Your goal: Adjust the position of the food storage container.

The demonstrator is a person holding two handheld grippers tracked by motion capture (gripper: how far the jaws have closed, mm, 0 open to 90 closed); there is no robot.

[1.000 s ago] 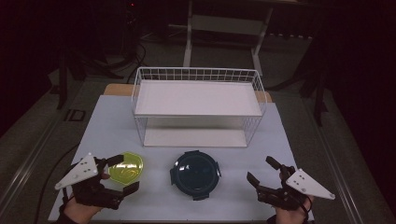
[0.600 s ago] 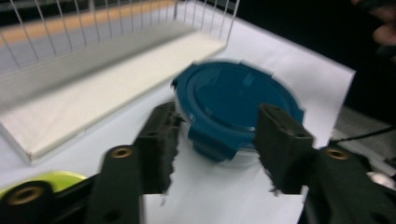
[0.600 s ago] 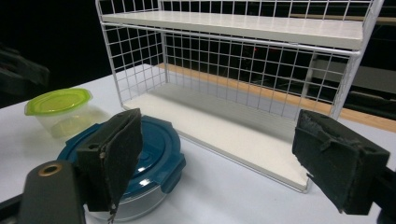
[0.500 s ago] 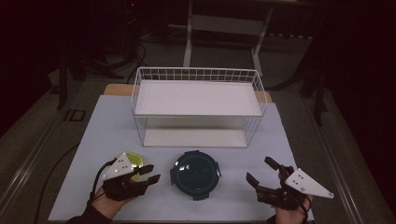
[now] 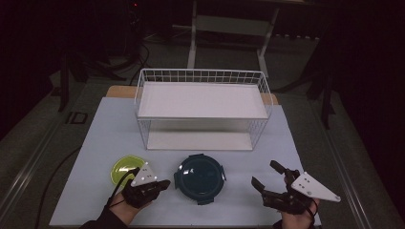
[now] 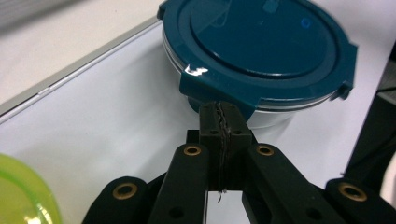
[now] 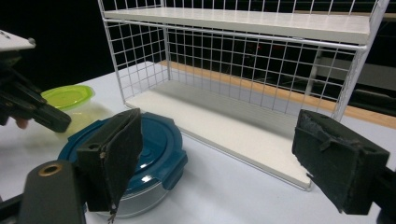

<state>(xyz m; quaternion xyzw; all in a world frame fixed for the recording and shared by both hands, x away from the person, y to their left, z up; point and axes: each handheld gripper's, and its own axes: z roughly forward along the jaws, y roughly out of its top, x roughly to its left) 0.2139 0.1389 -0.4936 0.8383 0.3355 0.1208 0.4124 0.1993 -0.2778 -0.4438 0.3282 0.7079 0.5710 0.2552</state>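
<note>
A round container with a dark blue clip lid (image 5: pixel 200 174) (image 6: pixel 261 46) (image 7: pixel 154 140) sits on the white mat near the front. My left gripper (image 5: pixel 165 182) (image 6: pixel 219 112) lies just left of it, with its tips right at the lid's near clip tab (image 6: pixel 212 91). Its jaws have just been closing and now stand pressed together; I see nothing between the pads. A small container with a yellow-green lid (image 5: pixel 125 167) (image 6: pixel 21 191) (image 7: pixel 67 95) sits behind the left hand. My right gripper (image 5: pixel 265 173) (image 7: pixel 219 126) rests wide open to the right of the blue container, holding nothing.
A white wire rack with two shelves (image 5: pixel 203 95) (image 7: pixel 243 28) stands at the back of the mat (image 5: pixel 95 143), both shelves bare. The table's wooden edge shows behind it. Dark floor and table legs lie beyond.
My left gripper swung right from beside the green container to the blue container's left edge, sank lower, and its jaws went from wide open to shut. The right gripper stayed put.
</note>
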